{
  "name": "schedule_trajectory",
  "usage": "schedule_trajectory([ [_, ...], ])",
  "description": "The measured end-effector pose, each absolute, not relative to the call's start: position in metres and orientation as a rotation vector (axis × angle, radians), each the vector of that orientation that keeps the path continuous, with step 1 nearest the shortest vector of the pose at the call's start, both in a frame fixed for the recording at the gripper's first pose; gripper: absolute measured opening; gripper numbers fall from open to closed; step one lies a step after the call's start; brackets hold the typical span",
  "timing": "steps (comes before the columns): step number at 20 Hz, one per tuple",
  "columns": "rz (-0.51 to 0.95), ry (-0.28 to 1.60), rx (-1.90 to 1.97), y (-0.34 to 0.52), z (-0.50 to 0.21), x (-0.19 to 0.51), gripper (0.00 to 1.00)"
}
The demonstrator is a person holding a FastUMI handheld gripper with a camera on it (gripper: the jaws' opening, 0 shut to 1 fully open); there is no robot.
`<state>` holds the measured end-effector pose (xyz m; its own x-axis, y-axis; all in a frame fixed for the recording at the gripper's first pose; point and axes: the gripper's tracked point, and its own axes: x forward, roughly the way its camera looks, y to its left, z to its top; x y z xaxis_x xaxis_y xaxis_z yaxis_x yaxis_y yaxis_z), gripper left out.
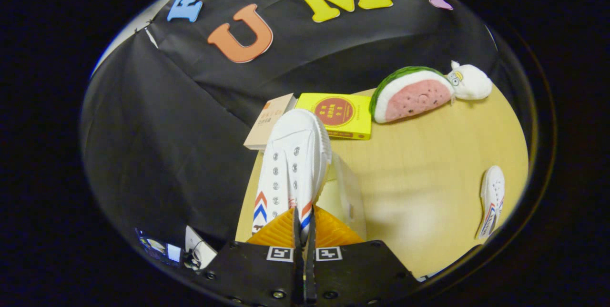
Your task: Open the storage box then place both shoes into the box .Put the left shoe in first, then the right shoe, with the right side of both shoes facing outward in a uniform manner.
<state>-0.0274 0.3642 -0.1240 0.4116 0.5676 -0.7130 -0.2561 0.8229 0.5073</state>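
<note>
The gripper (303, 223) is clamped on a white shoe (291, 168), its two fingers pressed together on the rear of the upper so that only a thin sliver of the shoe shows between them. The shoe is lifted off the table (429, 173) and points away from the fingers, toe toward the booth's wall, lace eyelets facing up, with red and blue chevrons on its side near the fingers. Just beneath and to the right of the held shoe stands a clear box (345, 192), its translucent wall rising beside the sole; whether its lid is open cannot be told. The second shoe (492, 199) lies on the table well apart to the right, on its side. Beyond the held shoe's toe, a tan book (267, 123) and a yellow book (339, 115) lie side by side at the far edge of the table. To their right rest a watermelon plush (412, 93) and, touching it, a small white plush (469, 81).
</note>
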Motion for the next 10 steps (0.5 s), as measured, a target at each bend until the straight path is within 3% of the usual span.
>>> schedule_trajectory([
  [10, 0.537, 1.127, 0.216, 0.432, -0.198, -0.045, 0.02],
])
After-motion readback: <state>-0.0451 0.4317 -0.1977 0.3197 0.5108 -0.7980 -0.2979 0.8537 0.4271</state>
